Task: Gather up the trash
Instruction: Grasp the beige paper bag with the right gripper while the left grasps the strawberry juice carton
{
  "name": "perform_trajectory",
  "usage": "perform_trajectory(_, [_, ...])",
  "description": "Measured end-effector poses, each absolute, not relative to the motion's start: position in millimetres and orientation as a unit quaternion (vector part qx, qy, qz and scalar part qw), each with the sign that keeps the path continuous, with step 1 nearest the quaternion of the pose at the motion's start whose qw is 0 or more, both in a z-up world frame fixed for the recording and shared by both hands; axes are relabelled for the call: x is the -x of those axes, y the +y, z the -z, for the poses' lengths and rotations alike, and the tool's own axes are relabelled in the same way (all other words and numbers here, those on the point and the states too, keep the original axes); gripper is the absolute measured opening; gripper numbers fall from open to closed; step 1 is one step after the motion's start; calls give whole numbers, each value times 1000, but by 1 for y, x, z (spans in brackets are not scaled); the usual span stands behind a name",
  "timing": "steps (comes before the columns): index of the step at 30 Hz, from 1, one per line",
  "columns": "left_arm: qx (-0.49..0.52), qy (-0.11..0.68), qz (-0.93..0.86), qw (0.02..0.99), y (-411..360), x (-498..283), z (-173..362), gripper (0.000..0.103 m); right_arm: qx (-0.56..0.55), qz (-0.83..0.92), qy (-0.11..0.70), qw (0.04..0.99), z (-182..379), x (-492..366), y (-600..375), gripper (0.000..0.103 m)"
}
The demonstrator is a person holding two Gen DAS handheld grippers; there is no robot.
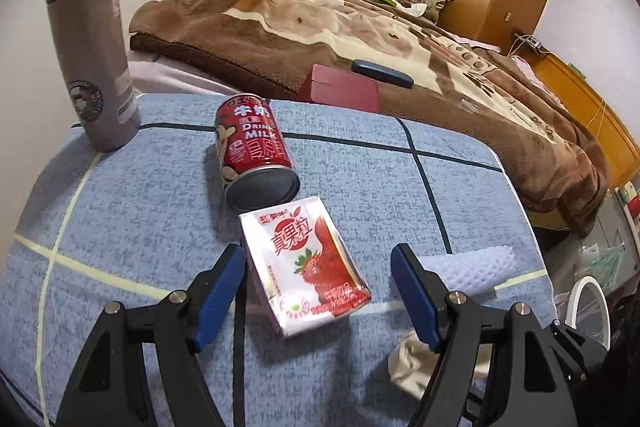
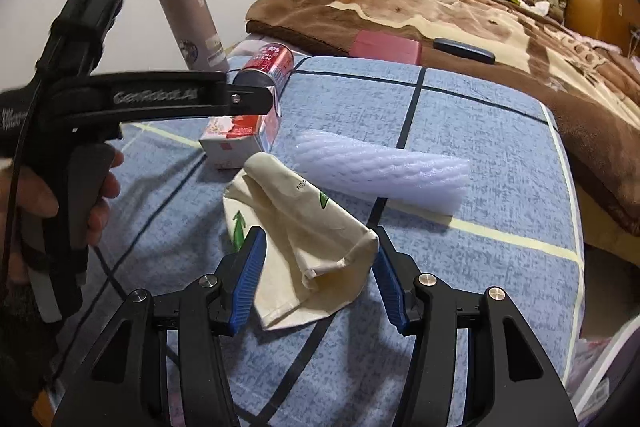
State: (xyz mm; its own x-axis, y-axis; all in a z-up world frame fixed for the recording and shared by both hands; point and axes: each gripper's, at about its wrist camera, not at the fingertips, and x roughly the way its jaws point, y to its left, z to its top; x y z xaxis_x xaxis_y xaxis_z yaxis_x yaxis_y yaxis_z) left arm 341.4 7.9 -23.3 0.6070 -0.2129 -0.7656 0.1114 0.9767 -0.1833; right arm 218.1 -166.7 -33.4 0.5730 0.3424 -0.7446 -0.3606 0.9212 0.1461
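Observation:
A white strawberry drink carton (image 1: 308, 267) lies on the blue checked cloth (image 1: 120, 227), between the blue pads of my left gripper (image 1: 316, 287). The jaws stand open around it; the right pad is clearly apart from it. Just beyond the carton, a red milk can (image 1: 252, 151) lies on its side. My right gripper (image 2: 318, 275) is open over a crumpled cream cloth bag (image 2: 312, 239), whose folds sit between the pads. A white foam net sleeve (image 2: 380, 167) lies behind the bag. In the right wrist view a hand holds the left gripper (image 2: 264, 101) over the carton (image 2: 236, 143).
A brown thermos (image 1: 92, 47) stands upright at the cloth's far left corner. Behind it is a bed with a brown blanket (image 1: 360, 39), with a red box (image 1: 344, 91) and a dark case (image 1: 382, 73) on it. A white ring (image 1: 588, 307) sits off the right edge.

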Motion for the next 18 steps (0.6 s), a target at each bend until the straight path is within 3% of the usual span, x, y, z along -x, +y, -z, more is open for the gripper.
perform_trajectory(12, [63,453,73,886,14,-352,44,77,1,-201,427,882,36,-222,-165,54])
perform_trajectory(14, [71,454,71,886,16,-352,45,77,-1,-202,426,882,36,-222,-165,45])
perform_trajectory(18, [65,443,68,892,16,-348,44,73,-2,-200,429,881,37,-223,-165,38])
